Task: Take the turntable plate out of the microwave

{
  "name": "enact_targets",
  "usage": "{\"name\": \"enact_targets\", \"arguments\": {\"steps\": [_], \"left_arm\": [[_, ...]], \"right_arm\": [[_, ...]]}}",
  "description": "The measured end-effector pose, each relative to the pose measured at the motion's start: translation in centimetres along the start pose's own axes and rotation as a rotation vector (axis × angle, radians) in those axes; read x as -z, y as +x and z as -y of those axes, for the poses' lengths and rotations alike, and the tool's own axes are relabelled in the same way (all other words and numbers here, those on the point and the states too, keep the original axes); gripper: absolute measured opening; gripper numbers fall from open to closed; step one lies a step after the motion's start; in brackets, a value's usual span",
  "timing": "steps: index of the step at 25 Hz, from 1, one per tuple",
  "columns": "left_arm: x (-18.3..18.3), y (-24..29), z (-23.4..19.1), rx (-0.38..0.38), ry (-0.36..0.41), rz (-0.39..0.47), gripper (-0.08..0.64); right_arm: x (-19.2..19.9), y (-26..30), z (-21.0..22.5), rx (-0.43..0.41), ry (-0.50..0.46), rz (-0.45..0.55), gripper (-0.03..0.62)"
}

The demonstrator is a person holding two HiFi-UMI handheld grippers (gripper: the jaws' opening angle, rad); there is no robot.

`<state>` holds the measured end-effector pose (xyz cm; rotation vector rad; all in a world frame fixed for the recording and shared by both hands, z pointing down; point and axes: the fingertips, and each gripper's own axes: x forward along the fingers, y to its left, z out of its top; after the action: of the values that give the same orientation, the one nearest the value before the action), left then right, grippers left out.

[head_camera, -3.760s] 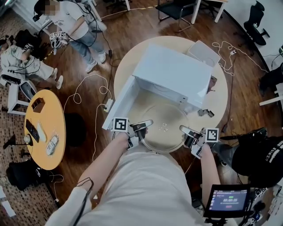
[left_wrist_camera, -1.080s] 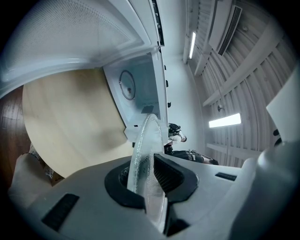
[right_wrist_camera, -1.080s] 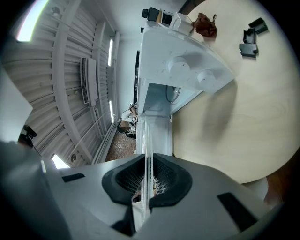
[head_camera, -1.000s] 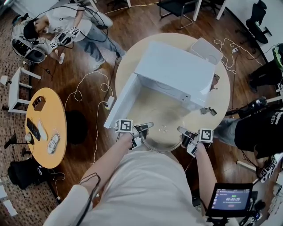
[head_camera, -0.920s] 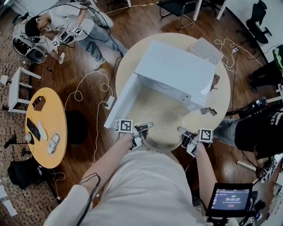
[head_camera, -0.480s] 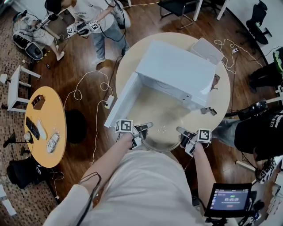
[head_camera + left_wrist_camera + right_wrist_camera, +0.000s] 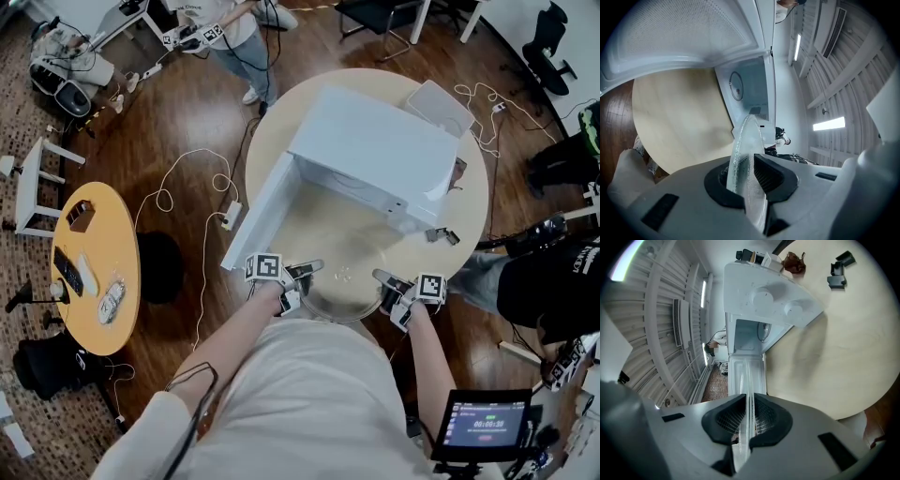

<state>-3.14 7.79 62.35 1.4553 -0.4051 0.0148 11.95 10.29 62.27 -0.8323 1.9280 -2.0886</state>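
Now the round clear glass plate (image 7: 343,286) hangs nearer you, clamped by your left gripper (image 7: 312,269) and right gripper (image 7: 378,277), fully out of the white microwave (image 7: 375,150).

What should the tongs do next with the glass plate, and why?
Probably lower the glass plate flat onto the table, since left tongs and right tongs both clamp its rim and it is already clear of the open microwave.
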Motion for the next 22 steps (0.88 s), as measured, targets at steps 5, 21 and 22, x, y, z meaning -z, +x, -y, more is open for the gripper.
{"name": "enact_targets", "arguments": {"steps": [5,21,22], "left_arm": [[-0.1,0.1,-0.4,-0.007,-0.011,0.000,0.044],[-0.2,0.8,-1.8,-0.025,-0.023,0.004,0.044],[-0.2,0.8,-1.9,-0.025,-0.024,0.004,0.044]], "right_arm": [[0.0,0.2,0.4,0.007,0.018,0.006,0.032],[-0.3,0.4,2.3,0.035,0.047,0.008,0.032],[-0.3,0.4,2.5,0.038,0.047,0.008,0.032]]}}
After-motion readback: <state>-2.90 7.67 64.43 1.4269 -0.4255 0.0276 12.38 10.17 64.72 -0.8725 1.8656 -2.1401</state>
